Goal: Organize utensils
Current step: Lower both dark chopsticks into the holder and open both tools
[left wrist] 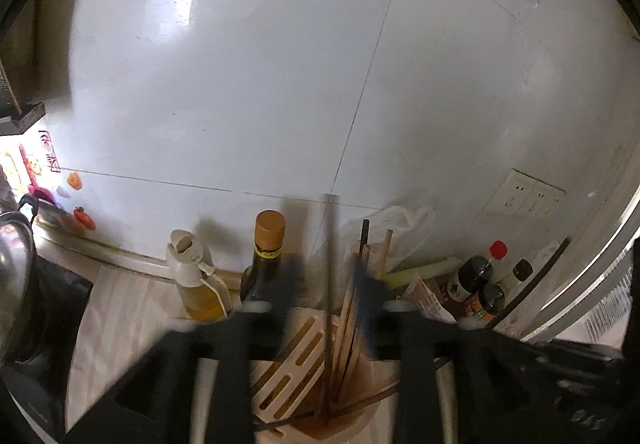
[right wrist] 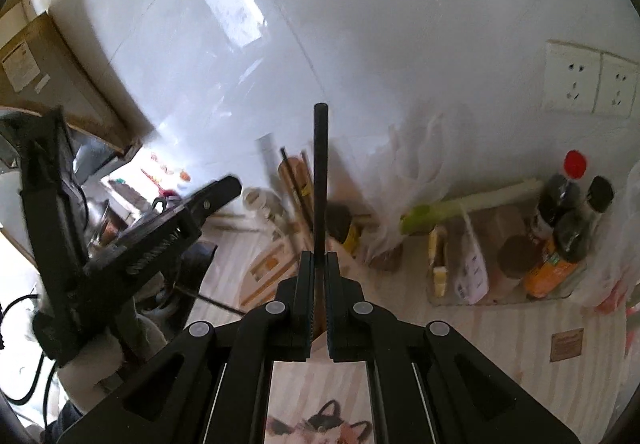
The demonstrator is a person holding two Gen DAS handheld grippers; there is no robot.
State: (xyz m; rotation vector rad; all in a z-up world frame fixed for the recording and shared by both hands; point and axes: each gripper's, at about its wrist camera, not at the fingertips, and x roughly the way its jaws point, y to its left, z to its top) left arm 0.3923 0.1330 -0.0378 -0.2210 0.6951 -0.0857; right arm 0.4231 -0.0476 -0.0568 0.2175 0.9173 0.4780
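Right wrist view: right claw (right wrist: 319,276) pinches 1 dark chopstick (right wrist: 321,164) upright. Left claw (left wrist: 326,292) stands apart over the utensil holder (left wrist: 296,356) on the desk (right wrist: 460,324), gripping nothing, a thin blurred stick (left wrist: 329,264) between its fingers. Probably mid-deposit; next, lower the chopstick into the holder. Motion blur hides the holder's contents.

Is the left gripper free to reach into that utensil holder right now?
Probably yes: the left gripper hangs open above the utensil holder, with only chopsticks standing between its jaws.
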